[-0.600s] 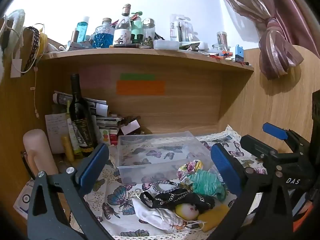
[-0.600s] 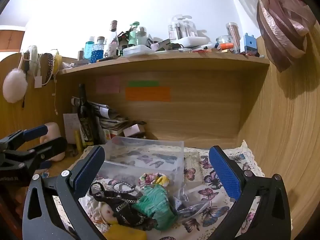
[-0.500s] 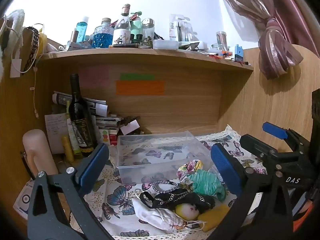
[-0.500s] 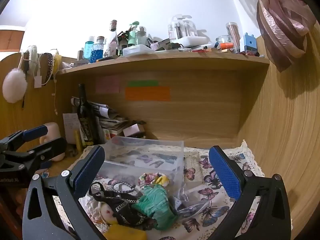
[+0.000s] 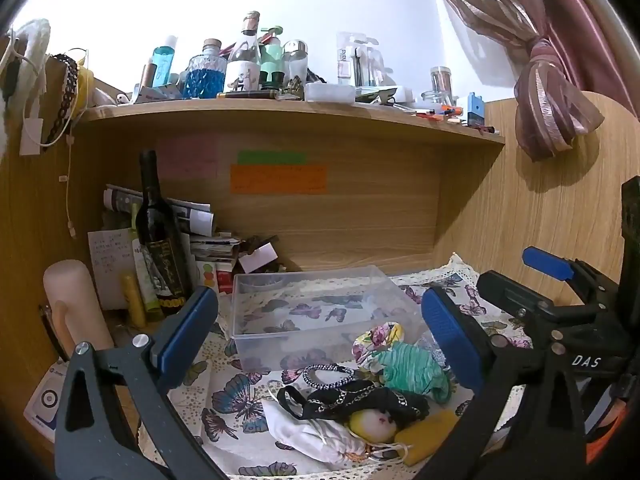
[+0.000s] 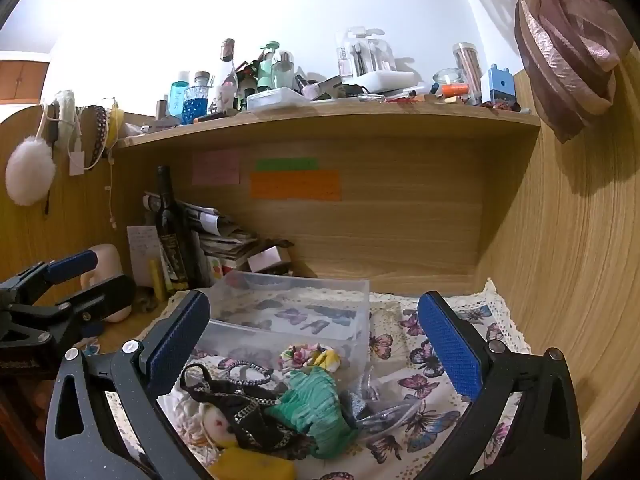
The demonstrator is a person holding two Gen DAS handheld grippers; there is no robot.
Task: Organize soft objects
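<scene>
A pile of soft things lies on the butterfly cloth in front of an empty clear plastic box: a green scrunchie, a floral scrunchie, a black chain-trimmed band, a braided hair tie, a white pouch, a small doll head and a yellow piece. My left gripper is open above the pile. My right gripper is open over the same pile, with the green scrunchie and the box ahead.
A dark wine bottle, stacked papers and a pale cylinder stand at the left. The shelf above carries several bottles. Wooden walls close the back and right. A tied curtain hangs at upper right.
</scene>
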